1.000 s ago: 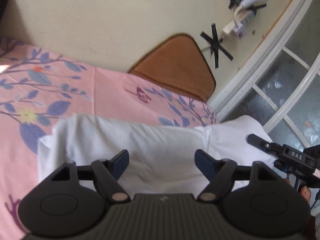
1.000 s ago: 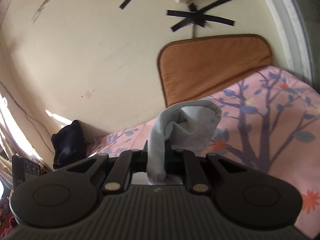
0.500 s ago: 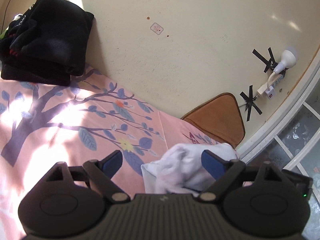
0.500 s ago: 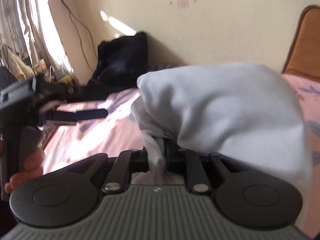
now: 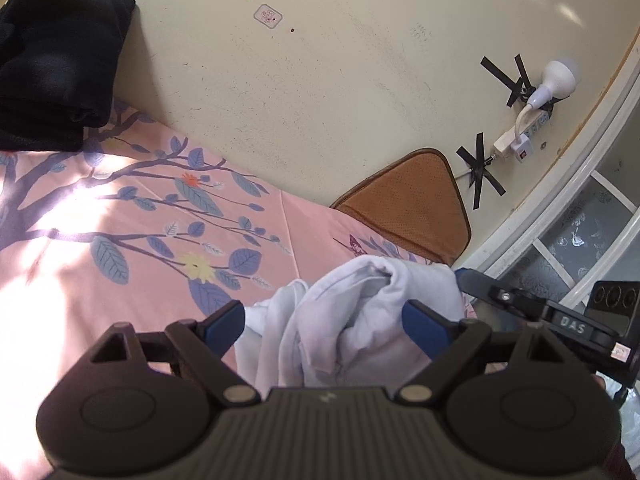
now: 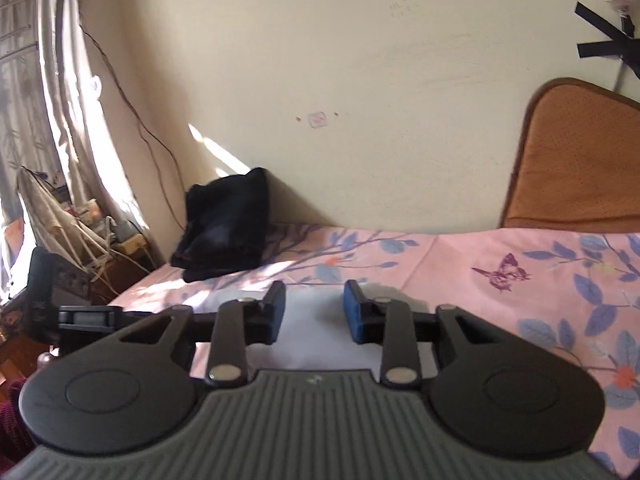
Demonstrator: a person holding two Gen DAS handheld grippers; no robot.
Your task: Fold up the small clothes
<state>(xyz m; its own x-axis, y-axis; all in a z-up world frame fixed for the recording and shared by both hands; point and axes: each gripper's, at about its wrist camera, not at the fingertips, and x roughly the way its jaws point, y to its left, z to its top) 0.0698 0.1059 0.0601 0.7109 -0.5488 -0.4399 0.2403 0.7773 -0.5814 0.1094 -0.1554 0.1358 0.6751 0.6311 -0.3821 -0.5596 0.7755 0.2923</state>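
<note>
A white garment [image 5: 360,320] lies bunched up on the pink floral bedsheet [image 5: 140,240]. My left gripper [image 5: 324,320] is open wide over it, the heap showing between its blue pads [image 5: 224,320]. My right gripper [image 5: 480,286] reaches in from the right, its finger beside the heap. In the right wrist view the right gripper [image 6: 314,308] has its pads a little apart and closing, with nothing pinched between them. Only flat white cloth [image 6: 316,344] shows beneath it. Part of the left gripper [image 6: 88,314] sticks in at the left edge.
A stack of folded black clothes [image 5: 52,60] sits against the wall at the far left of the bed. A brown cushion [image 5: 408,200] leans on the wall at the right. A power strip with a bulb [image 5: 536,100] is taped above it. Beyond the bed's left end stands clutter [image 6: 80,232].
The right gripper has let go of the white garment, which now lies in a heap on the bed. The right view has swung left toward the black stack. The left gripper stays open.
</note>
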